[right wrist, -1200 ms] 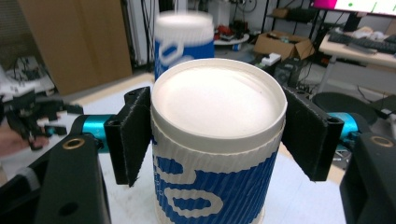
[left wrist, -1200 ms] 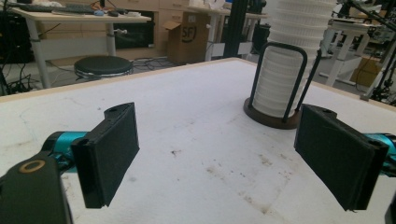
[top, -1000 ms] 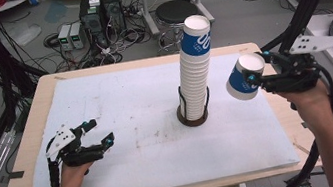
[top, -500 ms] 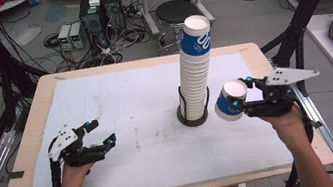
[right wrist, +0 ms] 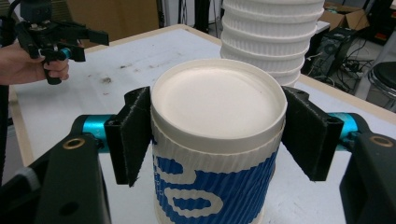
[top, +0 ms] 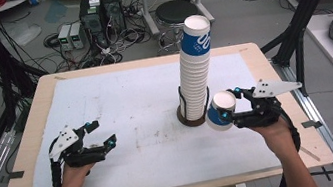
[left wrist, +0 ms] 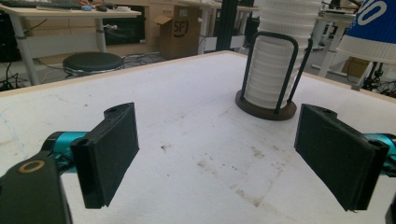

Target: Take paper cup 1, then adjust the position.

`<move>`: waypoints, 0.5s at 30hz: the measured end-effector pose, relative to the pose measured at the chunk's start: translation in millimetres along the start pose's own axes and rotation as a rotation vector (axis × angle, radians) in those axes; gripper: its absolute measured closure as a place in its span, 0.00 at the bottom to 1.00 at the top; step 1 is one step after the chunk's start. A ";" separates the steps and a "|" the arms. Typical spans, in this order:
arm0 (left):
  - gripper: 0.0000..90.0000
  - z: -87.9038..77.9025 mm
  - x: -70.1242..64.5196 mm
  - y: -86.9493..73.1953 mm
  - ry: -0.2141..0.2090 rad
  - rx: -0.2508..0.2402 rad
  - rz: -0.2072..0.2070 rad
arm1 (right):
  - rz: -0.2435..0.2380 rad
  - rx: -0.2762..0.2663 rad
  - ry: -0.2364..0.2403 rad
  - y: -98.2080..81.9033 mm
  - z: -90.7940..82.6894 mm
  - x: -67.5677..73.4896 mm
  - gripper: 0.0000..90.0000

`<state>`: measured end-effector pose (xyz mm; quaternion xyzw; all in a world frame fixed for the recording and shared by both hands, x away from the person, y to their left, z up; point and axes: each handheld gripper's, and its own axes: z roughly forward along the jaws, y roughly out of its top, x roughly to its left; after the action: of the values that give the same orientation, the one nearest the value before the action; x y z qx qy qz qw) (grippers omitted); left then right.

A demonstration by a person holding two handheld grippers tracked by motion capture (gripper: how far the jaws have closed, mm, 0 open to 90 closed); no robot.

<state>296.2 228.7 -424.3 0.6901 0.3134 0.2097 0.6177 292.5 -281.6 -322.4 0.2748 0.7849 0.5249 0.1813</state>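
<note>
With one paper cup [top: 221, 110] pinched bottom-up in the right gripper [top: 231, 113], apparently just above the table [top: 119, 98] beside the cup stack [top: 196, 68], setting it down remains, the left gripper [top: 104, 141] resting spread and empty.

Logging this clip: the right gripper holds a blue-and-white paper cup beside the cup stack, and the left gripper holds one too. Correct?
Not quite. The left gripper is open and holds nothing, as the left gripper view shows. The right gripper does hold the paper cup beside the cup stack.

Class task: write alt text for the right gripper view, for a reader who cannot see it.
The right gripper clamps an upside-down blue and white paper cup between its black jaws, above a white table. A tall cup stack stands just behind.
</note>
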 end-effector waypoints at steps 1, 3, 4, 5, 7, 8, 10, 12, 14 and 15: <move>0.15 0.2 -0.5 0.1 -0.003 0.002 0.000 | -0.001 0.007 -0.001 -0.6 0.2 0.2 0.33; 0.15 0.5 -1.2 0.5 -0.004 0.001 0.003 | 0.002 0.005 0.000 -1.9 -0.6 0.5 0.33; 0.15 0.5 -1.5 0.8 -0.005 0.000 0.005 | 0.002 0.005 0.000 -1.9 -0.6 0.5 0.33; 0.15 0.6 -2.0 1.0 -0.006 0.000 0.007 | 0.005 0.006 0.002 -2.0 -1.4 1.2 0.33; 0.15 1.1 -2.5 1.0 -0.009 0.000 0.005 | 0.000 0.004 0.002 -1.7 -1.8 1.5 0.33; 0.15 1.6 -2.6 1.1 -0.010 0.001 0.006 | -0.004 0.001 0.001 -1.1 -2.4 1.9 0.33; 0.15 2.1 -2.9 1.4 -0.013 0.000 0.008 | -0.004 -0.003 0.001 -0.1 -3.6 2.7 0.33; 0.15 2.8 -3.7 1.8 -0.020 -0.003 0.008 | -0.003 -0.004 0.005 0.6 -4.0 4.0 0.33; 0.15 3.3 -4.2 2.1 -0.024 -0.004 0.010 | 0.001 -0.007 0.015 1.2 -3.0 6.0 0.33; 0.15 3.5 -4.4 2.4 -0.026 -0.004 0.011 | 0.001 -0.007 0.015 1.2 -3.0 6.0 0.33</move>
<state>295.9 222.9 -422.0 0.6933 0.3012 0.2050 0.6218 286.3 -279.7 -320.1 0.2705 0.7844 0.5295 0.1763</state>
